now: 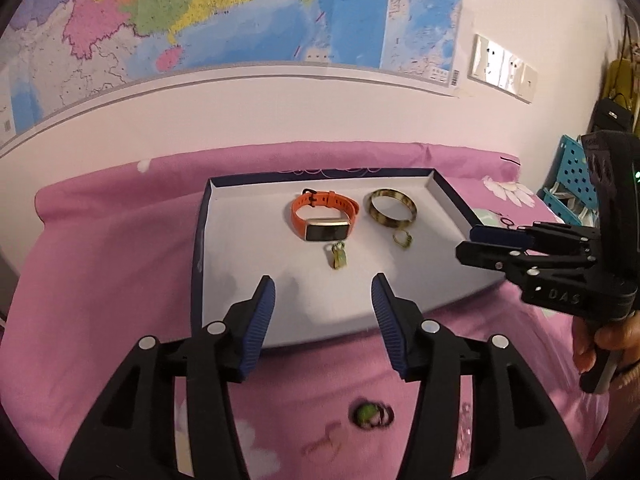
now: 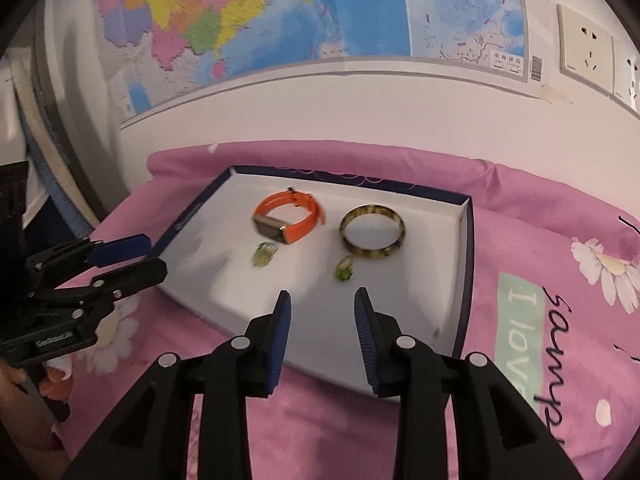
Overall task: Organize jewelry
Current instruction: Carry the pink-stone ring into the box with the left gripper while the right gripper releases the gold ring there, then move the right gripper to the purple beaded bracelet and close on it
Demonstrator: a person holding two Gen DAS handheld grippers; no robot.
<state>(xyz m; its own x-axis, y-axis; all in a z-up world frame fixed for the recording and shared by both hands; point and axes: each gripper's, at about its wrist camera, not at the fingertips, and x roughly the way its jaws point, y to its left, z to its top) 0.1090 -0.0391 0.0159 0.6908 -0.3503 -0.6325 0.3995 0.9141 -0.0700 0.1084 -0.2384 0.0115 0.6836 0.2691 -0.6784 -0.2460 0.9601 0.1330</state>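
Left gripper (image 1: 323, 294) spread wide, nothing between its blue pads, poised over the near edge of a shallow white tray (image 1: 240, 264) with a dark blue rim. Right gripper (image 2: 322, 310) parted less widely, likewise empty, above the same near edge. Inside the tray, 4 pieces: orange smartwatch (image 1: 325, 216) toward the back, mottled brown-yellow bangle (image 1: 392, 206) just beside it to the right, 1 small green-and-gold ring (image 1: 338, 257) in front of the watch, another small ring (image 1: 402, 238) touching or nearly touching the bangle's front edge. Tray resting on a pink flowered bedspread (image 1: 100, 280). On the bedspread below the left gripper, well outside the tray, a blurred green-stoned ring (image 1: 370, 416). Colourful wall map (image 1: 200, 20) behind.
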